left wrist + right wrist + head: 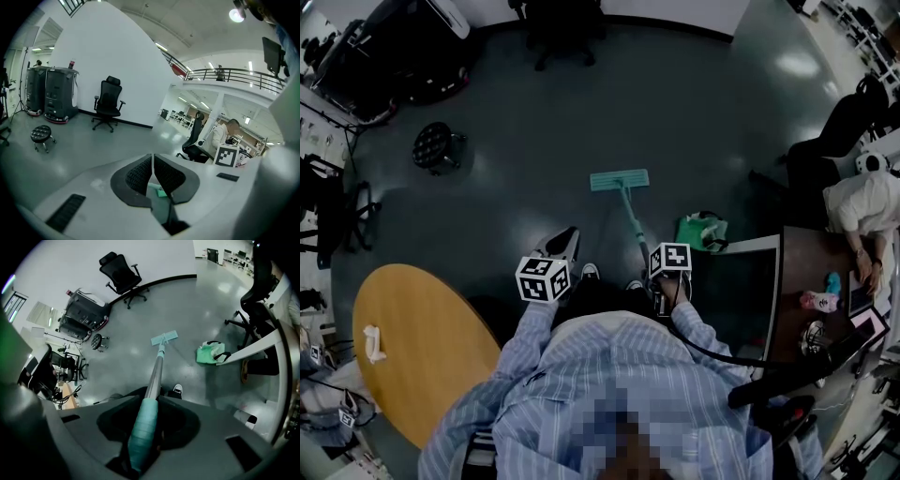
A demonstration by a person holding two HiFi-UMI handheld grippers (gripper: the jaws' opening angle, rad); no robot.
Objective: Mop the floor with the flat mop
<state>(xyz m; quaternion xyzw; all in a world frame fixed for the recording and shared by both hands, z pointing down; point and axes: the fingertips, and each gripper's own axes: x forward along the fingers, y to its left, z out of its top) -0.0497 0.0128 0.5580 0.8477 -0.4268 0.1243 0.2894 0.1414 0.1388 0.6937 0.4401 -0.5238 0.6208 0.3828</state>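
Observation:
The flat mop has a teal head (pixel 619 179) lying flat on the grey floor ahead of my feet, and its metal handle (pixel 632 223) slants back to my right gripper (pixel 662 281). In the right gripper view the gripper (pixel 152 398) is shut on the handle's teal grip (pixel 143 427), and the mop head (pixel 164 338) shows far down the pole. My left gripper (pixel 563 242) is held out to the left of the handle, apart from it. Its jaws (pixel 153 161) are shut, pads together, with nothing between them.
A round wooden table (pixel 412 342) stands at my left. A green bag (pixel 702 231) lies on the floor beside a desk (pixel 759 281) at the right, where a person sits. A stool (pixel 434 145), an office chair (pixel 108 102) and black machines (pixel 49 93) stand farther off.

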